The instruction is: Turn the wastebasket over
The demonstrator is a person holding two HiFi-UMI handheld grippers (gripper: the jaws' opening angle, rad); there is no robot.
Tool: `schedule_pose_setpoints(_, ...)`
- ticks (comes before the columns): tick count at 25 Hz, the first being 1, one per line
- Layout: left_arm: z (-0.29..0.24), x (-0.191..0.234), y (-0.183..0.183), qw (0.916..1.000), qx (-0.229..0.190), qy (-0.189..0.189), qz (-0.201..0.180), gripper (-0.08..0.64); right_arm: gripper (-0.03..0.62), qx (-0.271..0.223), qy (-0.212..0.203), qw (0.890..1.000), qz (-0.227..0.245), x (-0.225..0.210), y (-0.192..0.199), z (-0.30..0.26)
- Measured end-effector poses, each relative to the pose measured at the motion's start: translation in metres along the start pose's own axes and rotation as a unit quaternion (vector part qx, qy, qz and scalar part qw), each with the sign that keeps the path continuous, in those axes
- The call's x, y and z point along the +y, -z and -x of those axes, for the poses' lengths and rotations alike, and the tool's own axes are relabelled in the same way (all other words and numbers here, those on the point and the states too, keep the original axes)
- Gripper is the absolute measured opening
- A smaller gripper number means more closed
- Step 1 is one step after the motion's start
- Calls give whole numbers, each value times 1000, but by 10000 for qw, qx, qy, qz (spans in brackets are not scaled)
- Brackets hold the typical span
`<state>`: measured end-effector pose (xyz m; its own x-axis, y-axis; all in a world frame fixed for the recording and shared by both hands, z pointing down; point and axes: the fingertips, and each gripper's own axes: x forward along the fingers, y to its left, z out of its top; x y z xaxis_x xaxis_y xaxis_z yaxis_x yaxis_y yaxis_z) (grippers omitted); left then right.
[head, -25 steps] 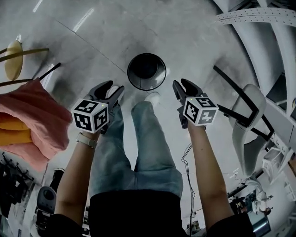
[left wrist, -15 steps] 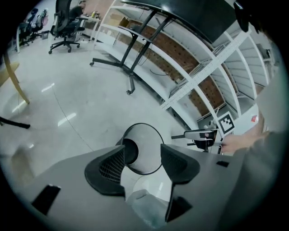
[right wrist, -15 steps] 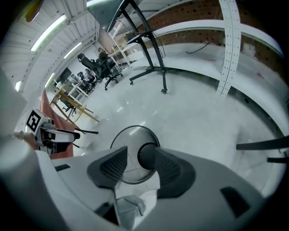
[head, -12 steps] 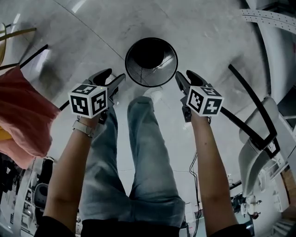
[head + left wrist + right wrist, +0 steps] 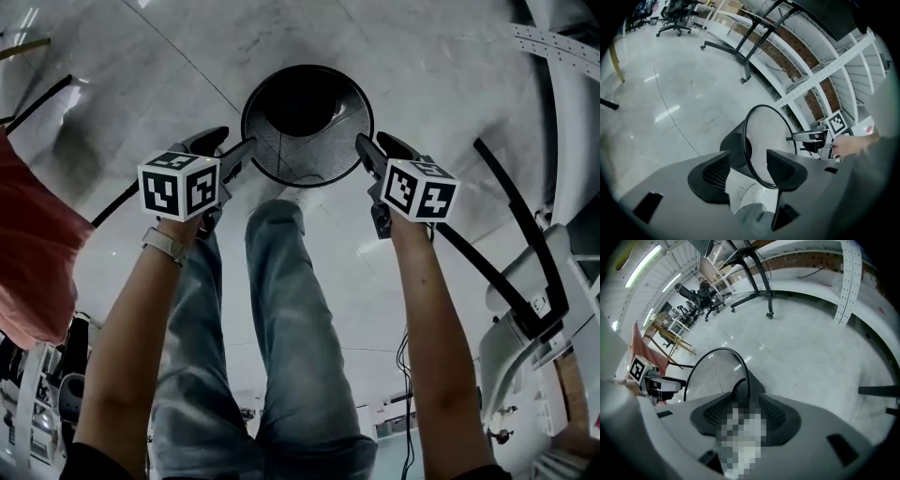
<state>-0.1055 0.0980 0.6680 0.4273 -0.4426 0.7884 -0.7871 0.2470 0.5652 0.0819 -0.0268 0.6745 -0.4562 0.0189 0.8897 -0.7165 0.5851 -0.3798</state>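
Observation:
A black mesh wastebasket (image 5: 281, 157) stands upright on the pale floor, mouth up, just ahead of my feet. My left gripper (image 5: 230, 147) is at the left side of its rim, my right gripper (image 5: 380, 150) at the right side. In the left gripper view the rim of the wastebasket (image 5: 764, 136) runs between the open jaws of the left gripper (image 5: 749, 159), with a gap on either side. In the right gripper view the thin rim of the wastebasket (image 5: 712, 376) stands between the jaws of the right gripper (image 5: 746, 401), untouched by the pads. Each gripper sees the other across the basket.
My legs in jeans (image 5: 277, 281) and a white shoe stand right behind the basket. A black desk frame (image 5: 511, 253) and white shelving (image 5: 562, 56) are at the right. A red-orange cloth (image 5: 28, 253) hangs at the left. Office chairs (image 5: 677, 11) stand far off.
Both grippers have come down to the basket, which now looks larger and nearer. Their jaws have widened and now straddle the rim on opposite sides.

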Motion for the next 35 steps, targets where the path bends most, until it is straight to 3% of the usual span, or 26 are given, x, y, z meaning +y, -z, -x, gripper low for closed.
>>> schedule_pose_setpoints(2,-8,3,1,10000,0,-7,68,242,179,28,0,10000,-21,-4,1,-7)
schedule_pose_setpoints(4,-13,9,0,9999,-10,-55,112,227,120,13,50,10000,-12,-5,1,-11)
schedule_pose_setpoints(6,-16,13,-2,9999,-17,-47,99,164,66,-49,103,9999,-20,-5,-2,-14)
schedule_pose_setpoints(8,-17,12,-4,9999,-6,107,104,150,54,-124,120,9998,-130,-4,-4,-16)
schedule_pose_setpoints(11,-19,4,-5,9996,32,265,11,60,44,-205,112,9993,-308,-6,-6,-17)
schedule_pose_setpoints(17,-9,4,-17,9998,-75,96,160,49,43,-414,98,9989,-177,3,-23,-9)
schedule_pose_setpoints(26,5,13,-81,9950,-726,-194,-662,48,43,-1328,276,9907,-30,11,-76,-9)
schedule_pose_setpoints(30,0,20,-74,9947,-669,-251,-733,46,43,-1344,367,9902,-57,11,-66,-18)
schedule_pose_setpoints(35,0,18,-51,9965,-434,11,-711,46,44,-1104,388,9928,-243,14,-34,-20)
